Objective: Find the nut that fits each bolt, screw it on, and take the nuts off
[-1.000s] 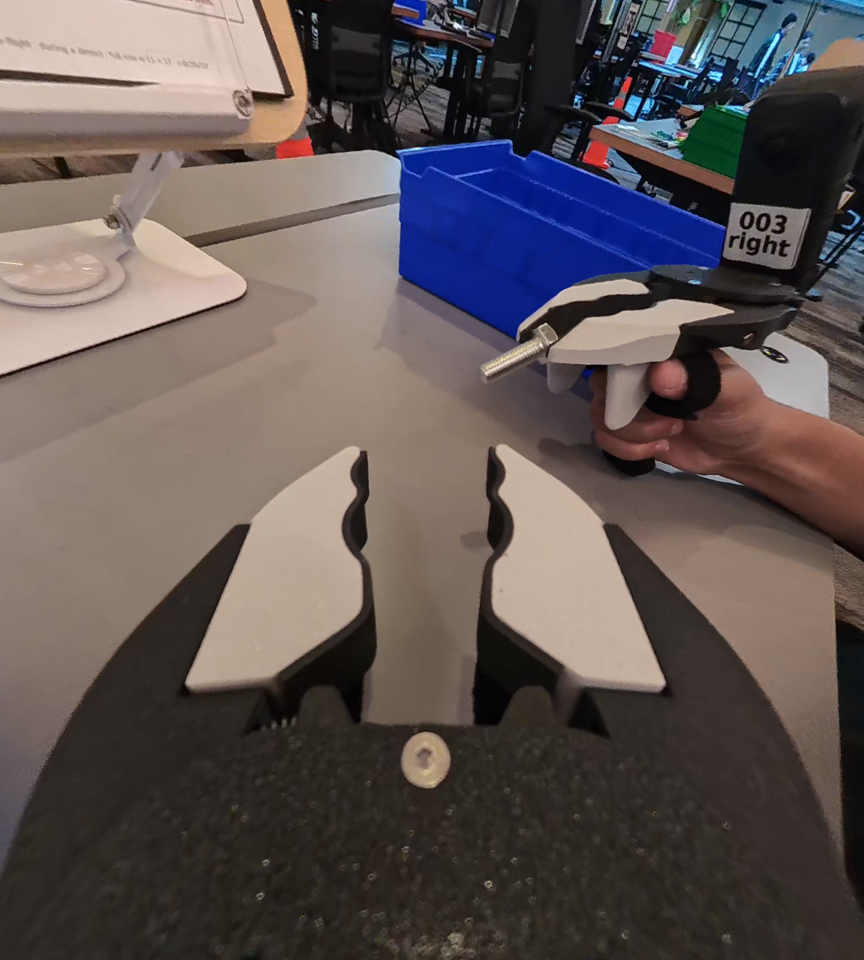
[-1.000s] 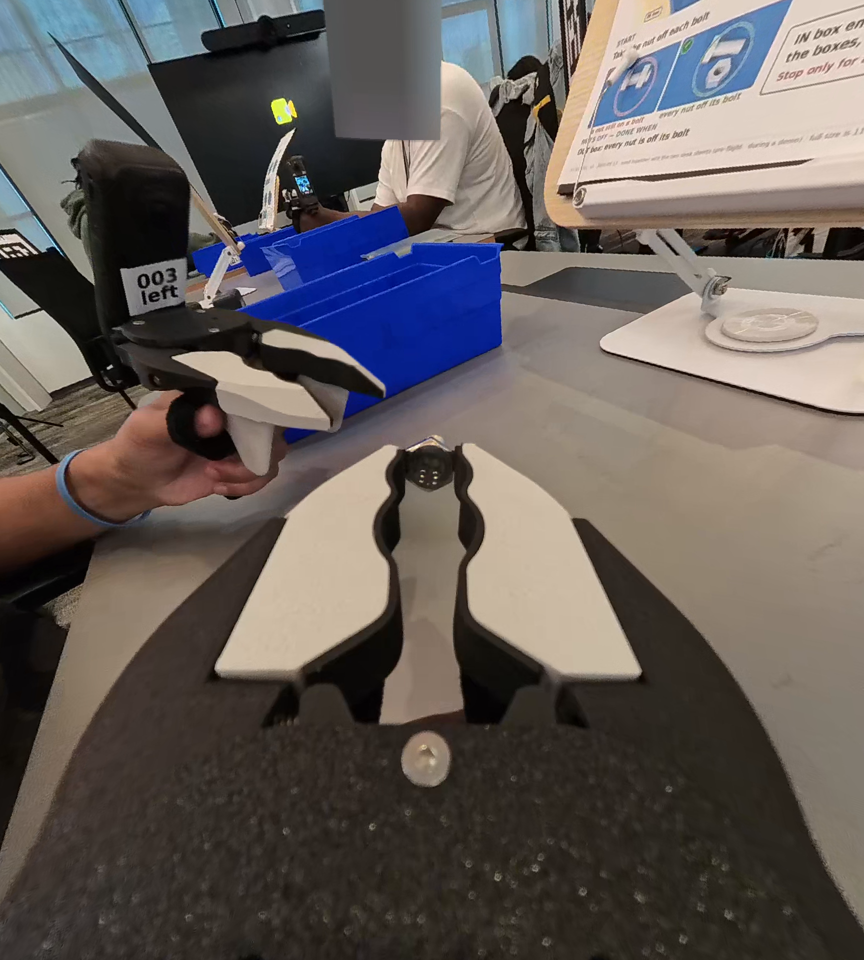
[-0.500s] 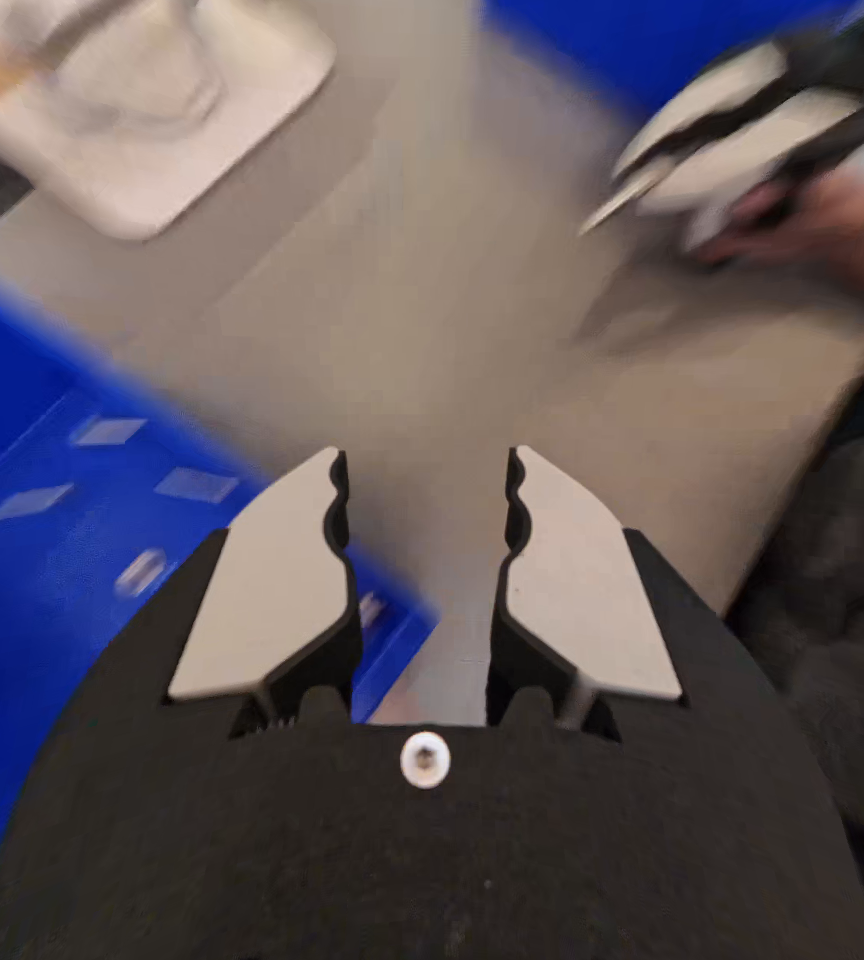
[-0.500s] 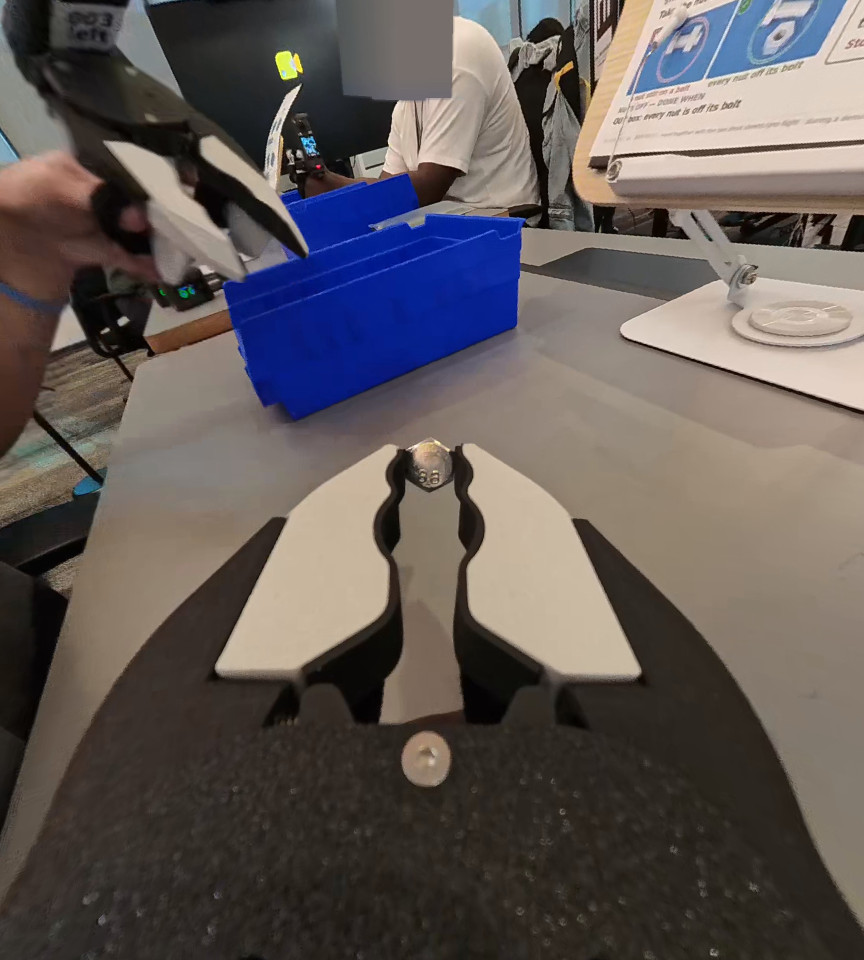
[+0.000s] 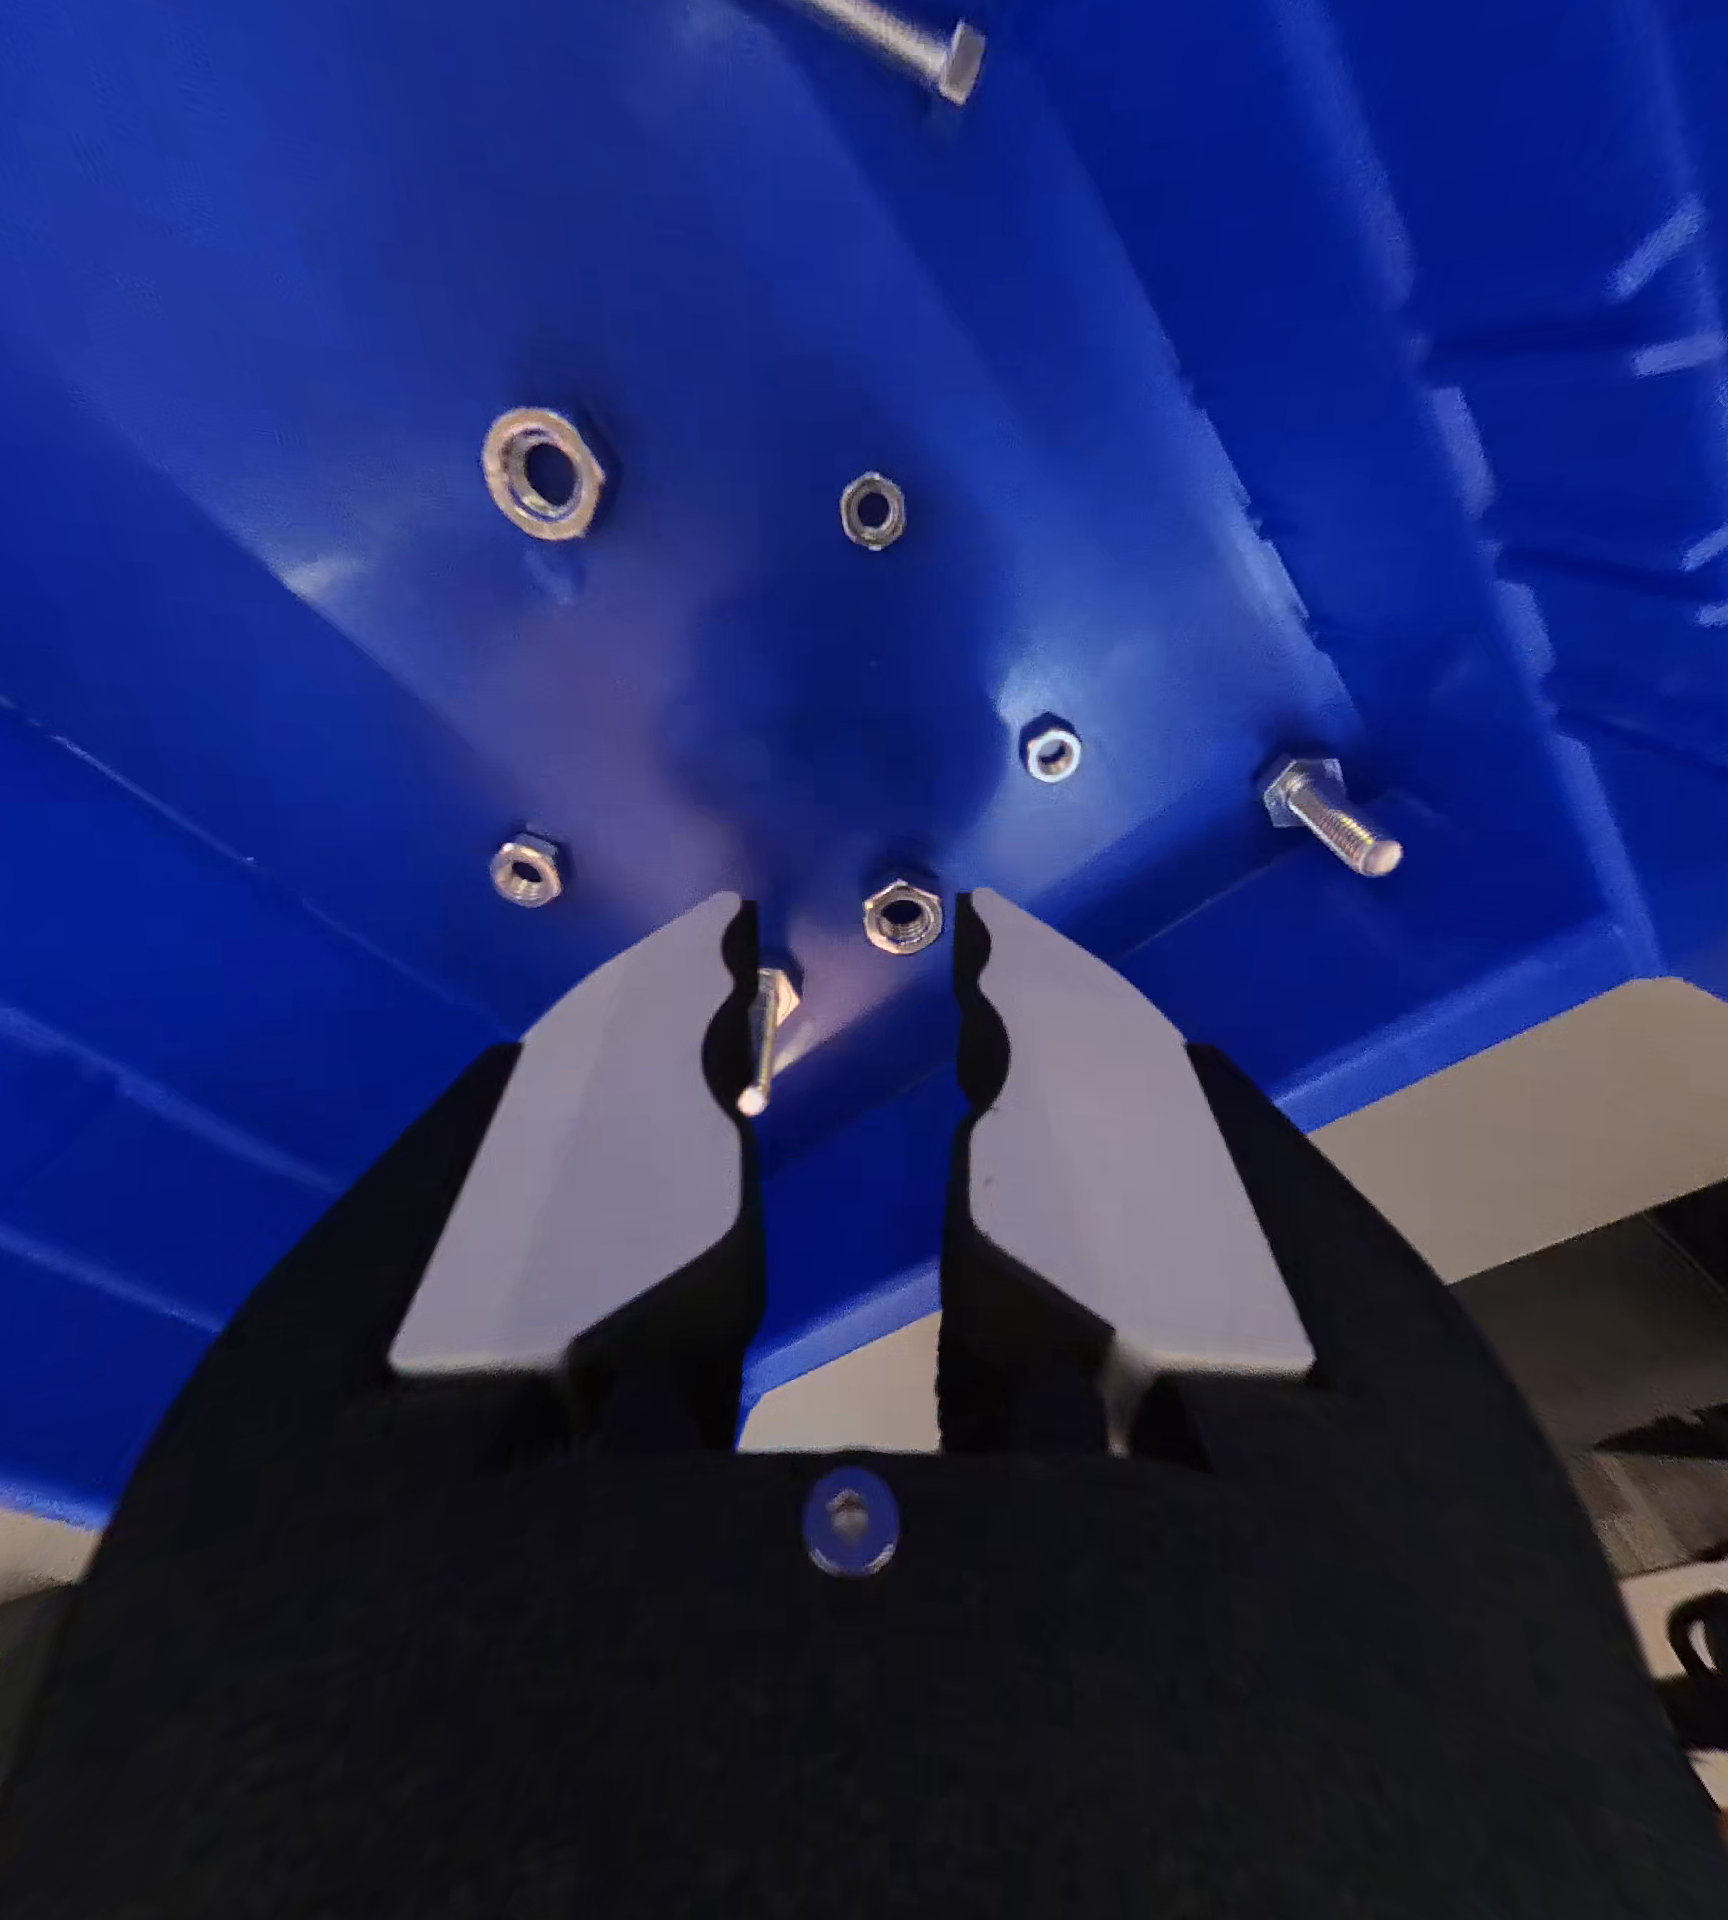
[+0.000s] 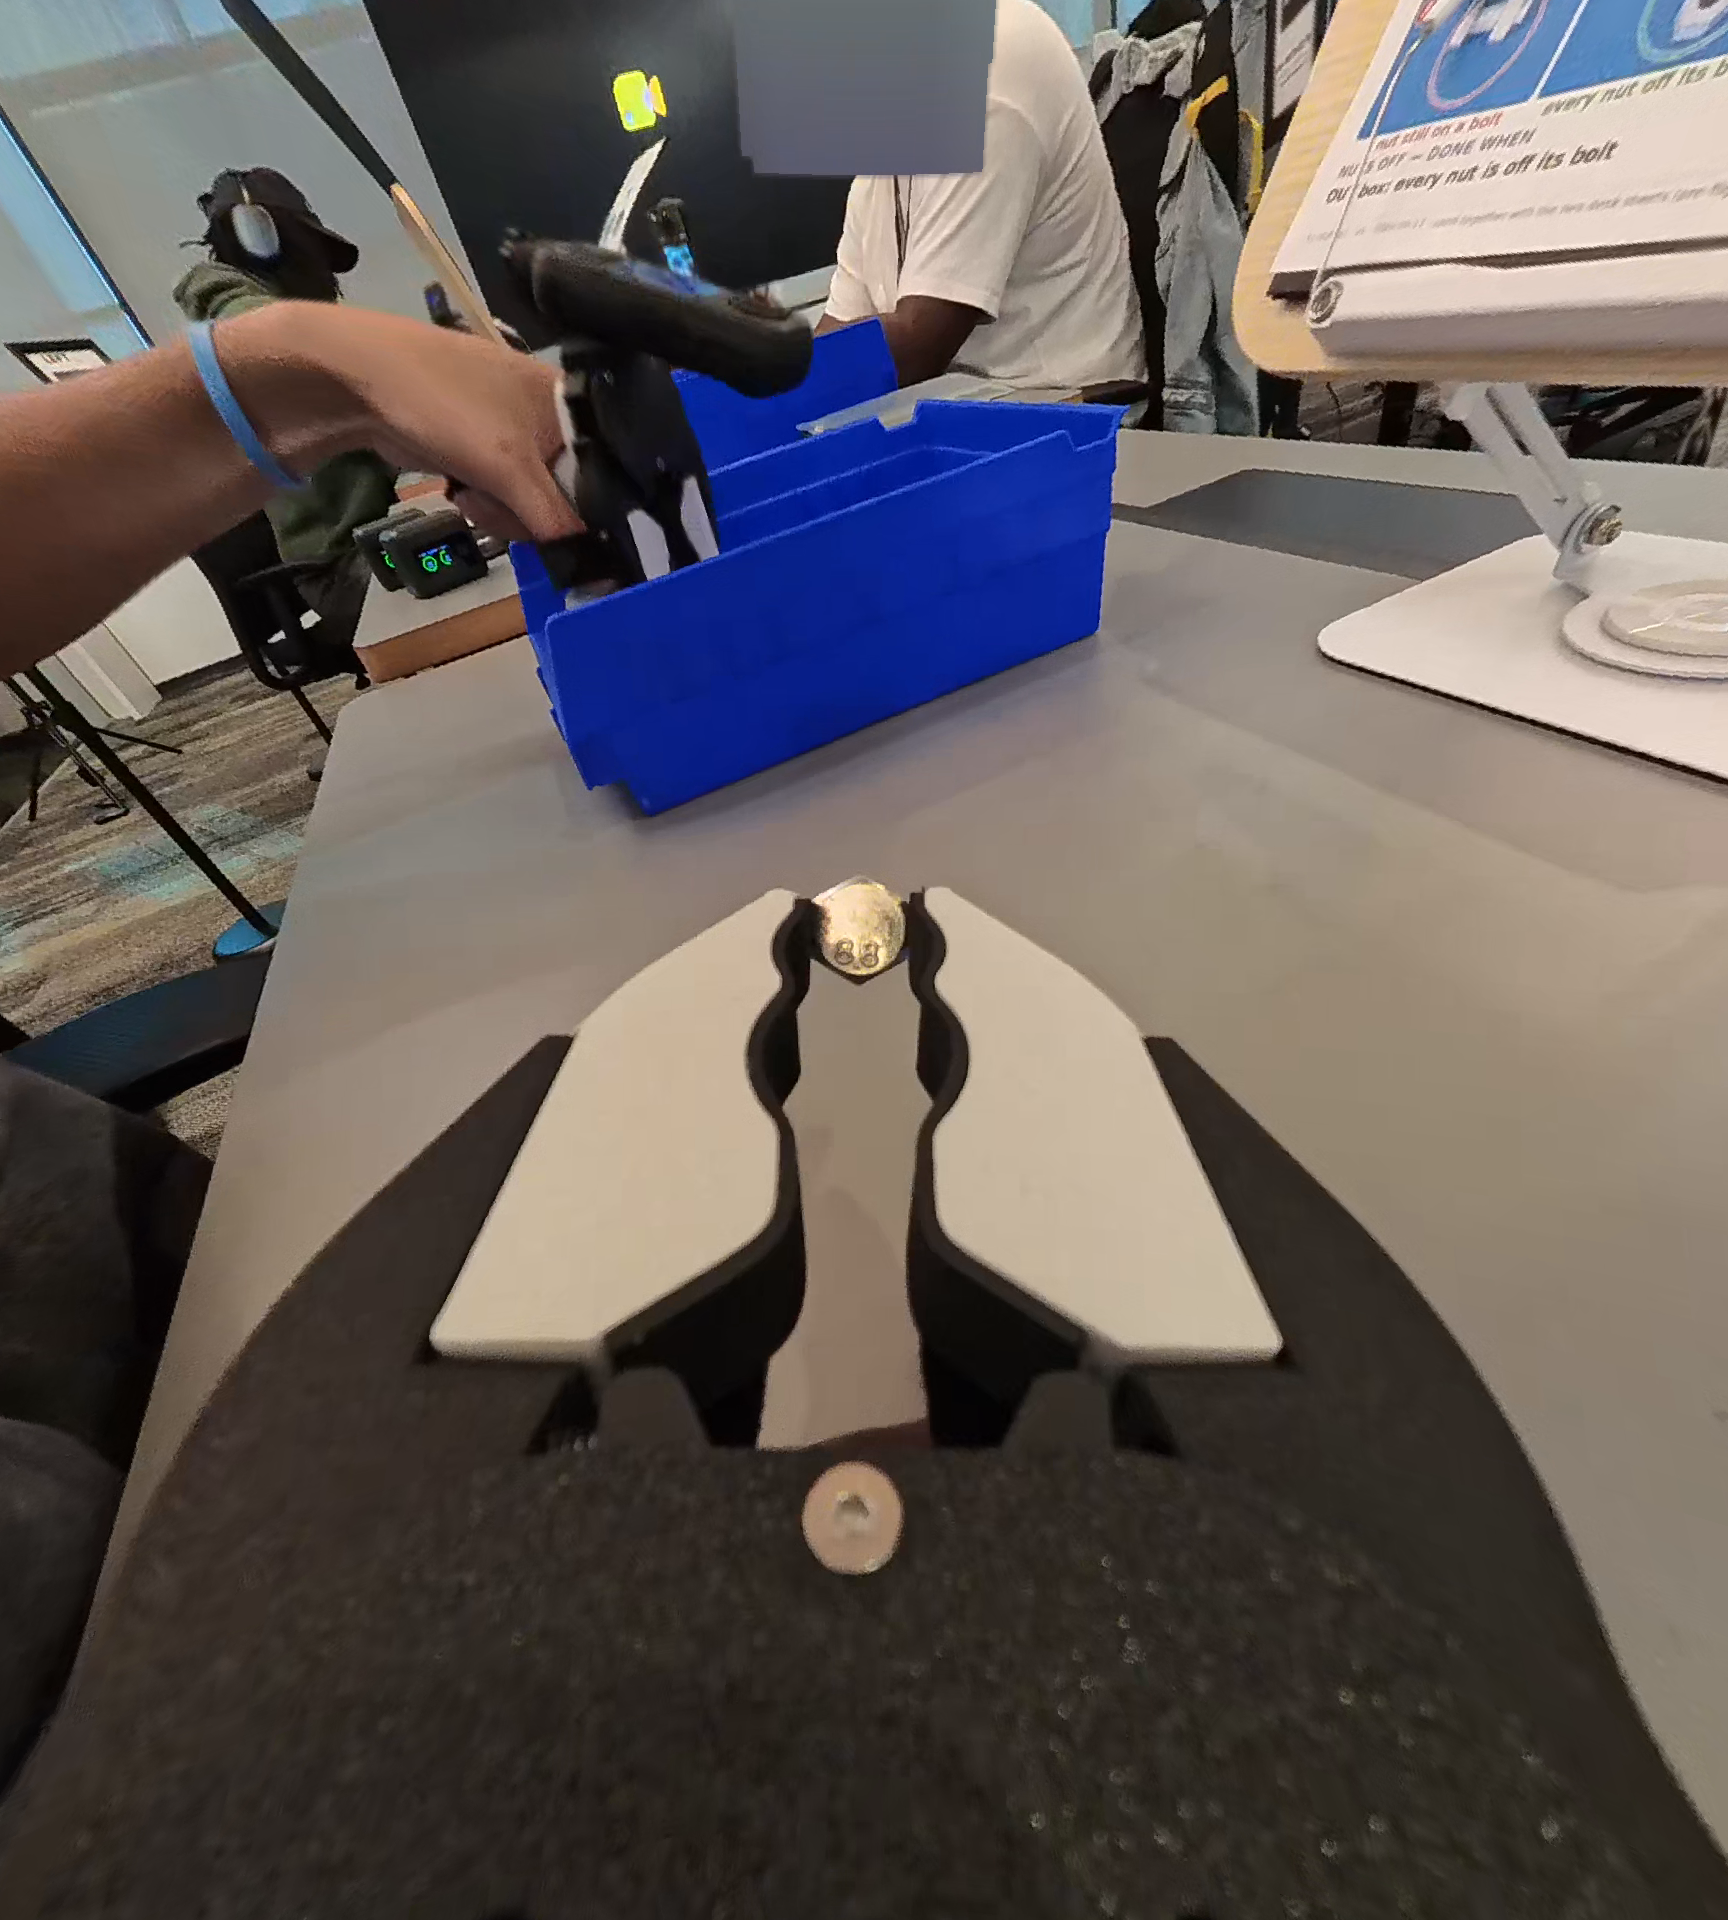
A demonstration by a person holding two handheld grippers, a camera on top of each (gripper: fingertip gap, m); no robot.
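My left gripper (image 5: 849,909) is open and empty, pointing down into a blue bin (image 5: 216,727). A small steel nut (image 5: 901,916) lies on the bin floor between its fingertips. Other nuts lie around it: a large one (image 5: 545,473), and small ones (image 5: 871,510) (image 5: 1050,750) (image 5: 524,869). A thin bolt (image 5: 768,1023) lies by the left finger, a thicker bolt (image 5: 1325,815) at the right, another bolt (image 5: 901,44) at the top. My right gripper (image 6: 858,904) is shut on a bolt (image 6: 858,928), its hex head facing the camera, above the grey table (image 6: 1255,935). The left gripper also shows in the right wrist view (image 6: 647,520), dipped into the bin (image 6: 839,623).
A white stand base (image 6: 1587,665) holding an instruction board (image 6: 1566,208) sits at the table's back right. The table's left edge (image 6: 309,831) drops to carpet. People sit at desks behind the bin, with another blue bin (image 6: 787,384) there. There is about 35 cm between the tips of the two grippers.
My left gripper swung from over the table, up and left, and now points down inside the blue bin over the nuts. My right gripper keeps holding the bolt, nearly still.
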